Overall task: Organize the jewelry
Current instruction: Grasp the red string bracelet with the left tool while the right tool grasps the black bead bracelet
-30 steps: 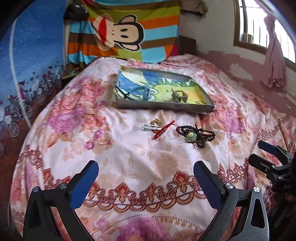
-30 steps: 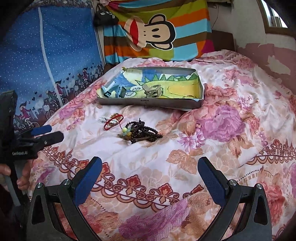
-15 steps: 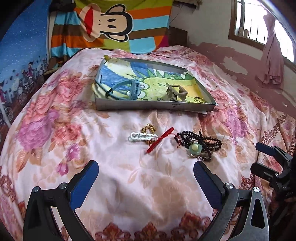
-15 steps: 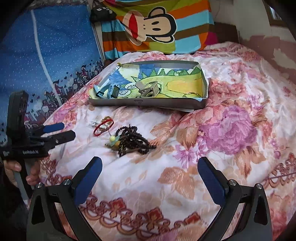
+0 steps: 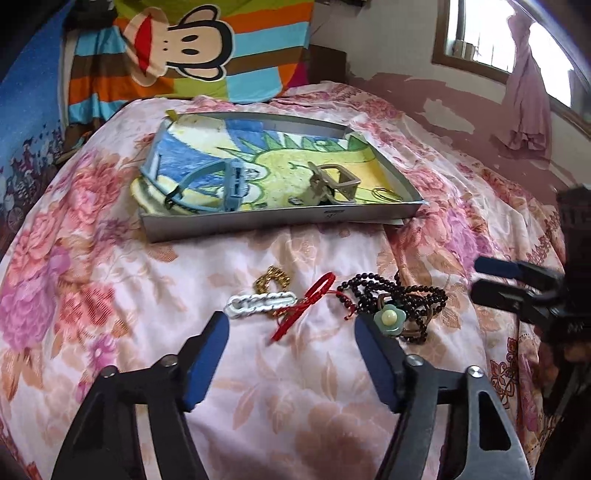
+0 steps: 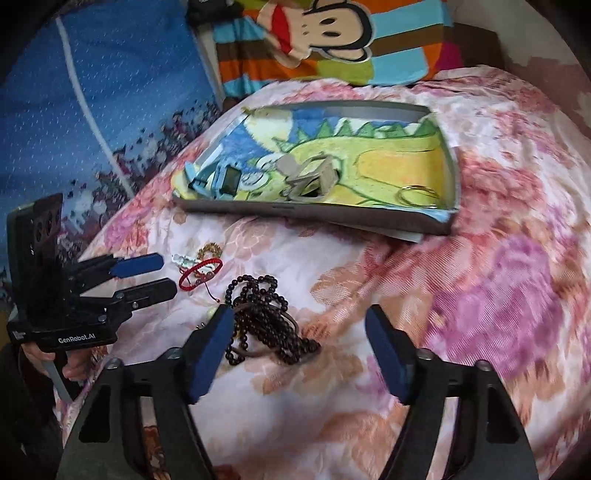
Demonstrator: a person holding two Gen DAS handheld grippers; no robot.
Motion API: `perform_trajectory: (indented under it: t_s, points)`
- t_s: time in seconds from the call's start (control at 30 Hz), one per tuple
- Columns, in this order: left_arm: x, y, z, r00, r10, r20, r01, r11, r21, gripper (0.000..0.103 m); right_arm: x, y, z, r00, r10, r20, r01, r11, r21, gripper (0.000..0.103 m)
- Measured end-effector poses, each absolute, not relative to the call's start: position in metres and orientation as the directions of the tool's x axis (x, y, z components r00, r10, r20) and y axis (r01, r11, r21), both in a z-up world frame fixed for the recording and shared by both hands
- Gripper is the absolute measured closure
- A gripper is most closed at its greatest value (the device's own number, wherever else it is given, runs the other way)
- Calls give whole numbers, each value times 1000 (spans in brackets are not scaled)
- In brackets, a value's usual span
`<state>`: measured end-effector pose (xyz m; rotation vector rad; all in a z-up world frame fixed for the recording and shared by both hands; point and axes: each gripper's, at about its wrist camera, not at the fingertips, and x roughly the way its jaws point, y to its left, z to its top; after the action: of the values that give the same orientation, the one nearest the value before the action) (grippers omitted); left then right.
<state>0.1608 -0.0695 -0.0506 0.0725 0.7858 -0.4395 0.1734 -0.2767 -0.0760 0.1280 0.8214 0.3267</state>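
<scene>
Between both pairs of fingers, loose jewelry on a floral bedspread (image 5: 110, 280); neither gripper holds anything.

Left gripper (image 5: 291, 326): jaws spread wide, empty, hovering low. Red cord bracelet (image 5: 306, 302) lies in the gap between its fingers; white bracelet (image 5: 260, 303) just ahead of the left fingertip, gold chain (image 5: 271, 280) beyond it; flower charm (image 5: 389, 320) beside the right fingertip. Right gripper (image 6: 299, 314): jaws spread wide, empty; dark bead strand (image 6: 266, 317) lies against its left finger and into the gap, contact uncertain. Tray (image 5: 280, 219) sits ahead of both, well apart, holding a blue watch (image 5: 232, 184), a beige clip (image 5: 332, 181) and a gold ring (image 5: 386, 192). Beyond it, a monkey blanket (image 5: 192, 40), a window (image 5: 476, 33) and peeling wall.
</scene>
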Motion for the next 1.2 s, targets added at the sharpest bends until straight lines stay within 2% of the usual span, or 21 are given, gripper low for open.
perform_trajectory:
  t_s: [0.17, 0.33, 0.43, 0.53, 0.57, 0.63, 0.7, 0.77, 0.9, 1.2]
  points:
    - [169, -74, -53, 592, -392, -704, 451, 885, -114, 54, 190, -268, -80, 593, 347, -727, -283, 935, 214, 55]
    - [178, -76, -57, 562, -419, -713, 480, 867, -131, 67, 196, -264, -91, 551, 374, -746, -299, 923, 242, 57]
    - [180, -80, -60, 553, -413, -724, 491, 863, -117, 68, 197, -262, -95, 536, 374, -757, -303, 922, 241, 58]
    - [183, -83, -62, 547, -401, -734, 494, 863, -103, 68, 197, -260, -98, 527, 376, -762, -306, 921, 242, 67]
    - [184, -84, -64, 545, -395, -740, 493, 864, -98, 68, 197, -260, -99, 523, 375, -765, -306, 921, 242, 67]
    - [186, -84, -66, 538, -385, -750, 490, 867, -94, 79, 197, -260, -100, 516, 378, -769, -308, 919, 246, 67]
    - [188, -84, -69, 530, -381, -758, 485, 869, -98, 82, 196, -258, -101, 510, 384, -770, -313, 916, 250, 70]
    - [188, -83, -69, 527, -382, -759, 483, 870, -103, 89, 195, -258, -100, 514, 386, -767, -315, 916, 249, 86]
    - [185, -81, -66, 529, -402, -747, 485, 866, -123, 98, 194, -263, -95, 539, 392, -746, -300, 916, 265, 97]
    - [182, -76, -62, 506, -453, -734, 463, 861, -211, 100, 185, -276, -74, 616, 421, -666, -290, 907, 305, 97]
